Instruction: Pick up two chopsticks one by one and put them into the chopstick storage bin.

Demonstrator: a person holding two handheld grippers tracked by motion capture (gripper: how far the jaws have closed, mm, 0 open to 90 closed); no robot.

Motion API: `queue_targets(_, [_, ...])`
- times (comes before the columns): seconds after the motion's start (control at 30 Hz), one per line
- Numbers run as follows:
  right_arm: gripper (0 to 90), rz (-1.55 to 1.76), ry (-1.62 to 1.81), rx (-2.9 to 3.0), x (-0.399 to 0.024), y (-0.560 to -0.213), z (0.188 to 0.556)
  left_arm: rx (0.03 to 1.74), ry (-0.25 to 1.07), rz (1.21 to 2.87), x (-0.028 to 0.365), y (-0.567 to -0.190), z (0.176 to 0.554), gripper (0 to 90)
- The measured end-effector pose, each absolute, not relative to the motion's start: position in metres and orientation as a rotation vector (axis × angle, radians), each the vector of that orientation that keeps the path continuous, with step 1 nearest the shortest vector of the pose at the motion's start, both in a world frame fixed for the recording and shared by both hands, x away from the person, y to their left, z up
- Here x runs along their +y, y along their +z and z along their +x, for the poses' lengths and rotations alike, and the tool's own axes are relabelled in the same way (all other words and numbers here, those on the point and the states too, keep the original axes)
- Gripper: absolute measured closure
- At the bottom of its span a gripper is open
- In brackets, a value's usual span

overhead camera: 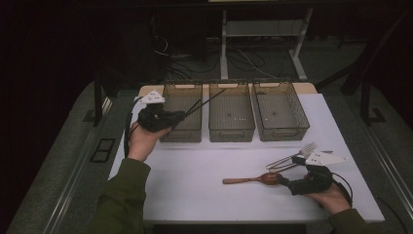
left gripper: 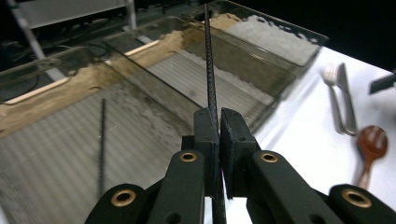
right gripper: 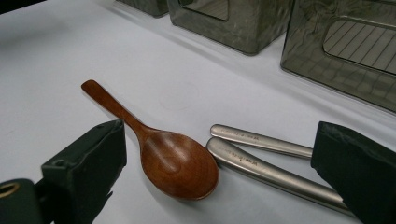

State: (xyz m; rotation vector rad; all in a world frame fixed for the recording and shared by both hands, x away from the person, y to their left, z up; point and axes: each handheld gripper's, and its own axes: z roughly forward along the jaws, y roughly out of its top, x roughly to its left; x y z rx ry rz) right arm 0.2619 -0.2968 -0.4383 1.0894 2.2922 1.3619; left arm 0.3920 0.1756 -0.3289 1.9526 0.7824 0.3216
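Jaws of the left gripper (left gripper: 218, 128) clamp a thin black chopstick (left gripper: 209, 60) over the left bin (overhead camera: 182, 111), where another chopstick (left gripper: 102, 144) lies. Right gripper (right gripper: 219, 172) jaws stand open around a brown wooden spoon (right gripper: 180, 163) on the white counter (overhead camera: 195, 175), beside steel handles (right gripper: 261, 156) whose engraving is unreadable.

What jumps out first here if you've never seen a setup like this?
Three clear bins stand in a row at the far side of the white table. The left gripper is shut on a thin black chopstick above the left bin, where another chopstick already lies. Near the right edge, the right gripper stands open around a wooden spoon, with metal handles beside it.
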Motion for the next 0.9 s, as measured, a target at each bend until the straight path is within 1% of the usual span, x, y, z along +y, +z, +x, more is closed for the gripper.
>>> queue_targets(0.5, [2.9, 1.095, 1.367, 2.287, -0.298, -0.438, 0.262, 0.976, 0.393, 1.951, 0.199, -0.345, 0.431, 85.2])
queue_targets(0.9, [2.9, 1.098, 1.369, 2.284, -0.298, -0.438, 0.262, 1.077, 0.416, 2.012, 0.200, -0.364, 0.451, 85.2])
